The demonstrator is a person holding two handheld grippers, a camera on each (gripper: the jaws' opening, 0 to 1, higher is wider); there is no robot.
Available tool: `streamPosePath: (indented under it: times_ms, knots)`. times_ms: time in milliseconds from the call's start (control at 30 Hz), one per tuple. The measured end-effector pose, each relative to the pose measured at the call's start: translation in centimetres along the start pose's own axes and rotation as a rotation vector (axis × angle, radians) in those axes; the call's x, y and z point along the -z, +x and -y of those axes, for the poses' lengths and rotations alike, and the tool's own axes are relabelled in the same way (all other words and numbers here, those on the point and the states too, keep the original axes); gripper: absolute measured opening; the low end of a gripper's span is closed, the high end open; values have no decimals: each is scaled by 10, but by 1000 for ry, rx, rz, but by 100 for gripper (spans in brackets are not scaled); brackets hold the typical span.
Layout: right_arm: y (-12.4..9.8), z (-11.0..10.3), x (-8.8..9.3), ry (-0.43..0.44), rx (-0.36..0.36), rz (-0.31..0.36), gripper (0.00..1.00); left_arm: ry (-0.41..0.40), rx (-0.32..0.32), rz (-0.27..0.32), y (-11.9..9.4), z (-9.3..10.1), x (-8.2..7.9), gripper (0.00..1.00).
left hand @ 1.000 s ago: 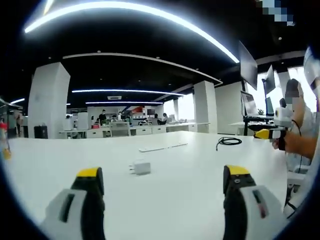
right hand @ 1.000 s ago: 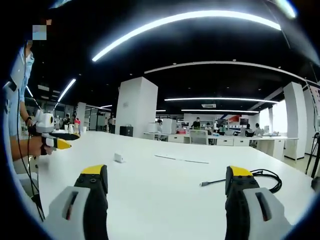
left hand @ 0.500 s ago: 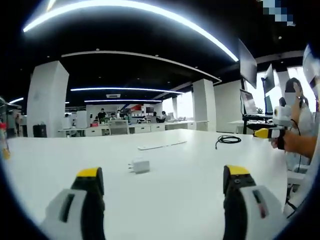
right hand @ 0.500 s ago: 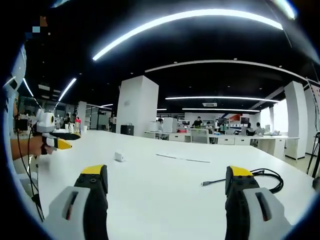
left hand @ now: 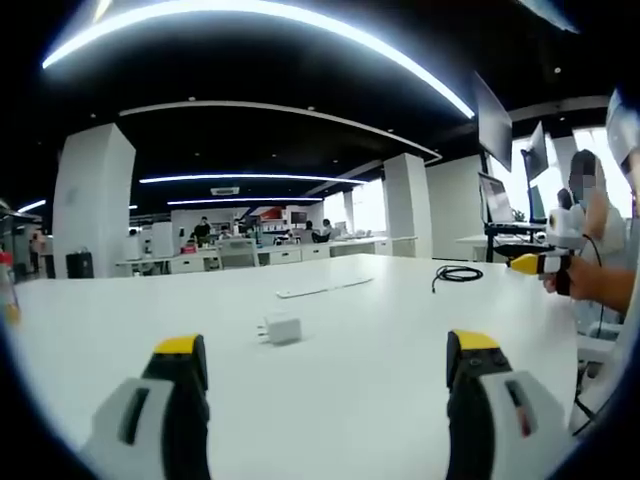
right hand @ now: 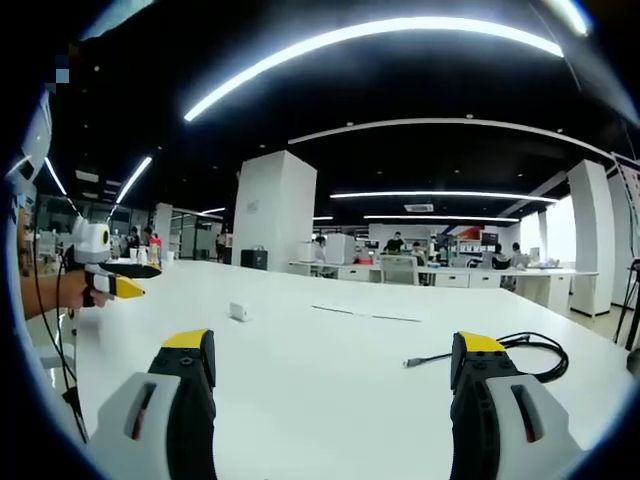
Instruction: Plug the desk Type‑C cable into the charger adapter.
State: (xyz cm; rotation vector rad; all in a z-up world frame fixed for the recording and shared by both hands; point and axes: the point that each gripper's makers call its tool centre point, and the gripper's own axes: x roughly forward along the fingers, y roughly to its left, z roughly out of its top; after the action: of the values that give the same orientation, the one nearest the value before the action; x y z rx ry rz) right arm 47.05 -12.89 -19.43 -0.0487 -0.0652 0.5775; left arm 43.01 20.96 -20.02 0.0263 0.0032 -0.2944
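Jaws of the left gripper (left hand: 325, 365) spread wide, nothing between them, above the white table (left hand: 380, 400). Right gripper (right hand: 335, 365) equally spread and empty-handed. Small white square charger adapter (left hand: 281, 329) lies flat just beyond the left jaws, mid-table. Black Type-C cable (right hand: 520, 352) coiled near the right gripper's right jaw, plug end (right hand: 410, 363) loose on the tabletop, well apart from the adapter. Thin white strip (left hand: 325, 289) lies farther back.

1 white charger adapter (left hand: 282, 329), 1 coiled black cable (left hand: 457, 276), 2 tools (left hand: 328, 352) (right hand: 333, 352) on 1 table (left hand: 360, 400).
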Motion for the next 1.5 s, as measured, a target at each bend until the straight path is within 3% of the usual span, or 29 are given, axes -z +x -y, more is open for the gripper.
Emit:
streamPosePath:
  times_ms: [200,433,733,800,900,1000,1133,1500]
  knots:
    - [-1,4,0,-1,7,1,100,27,14,-16,6,-3,3,100]
    - [-1,4,2,-1,7,-4,100,73,74,-53,20,-2,9,100]
    - [0,2,6,4,-1,-11,100,107,127,-84,48,-19,10,96]
    - [0,2,7,4,-2,-13,100,129,143,-113,52,-20,13,95]
    - [0,1,7,4,-4,-14,100,159,179,-127,61,-22,15,90]
    - [0,0,8,6,-7,-16,100,159,238,-156,69,-20,18,76]
    - [1,-2,8,5,-10,-19,100,176,258,-160,83,-24,16,75]
    - [1,-4,12,8,-15,-29,100,278,353,-270,117,-33,25,66]
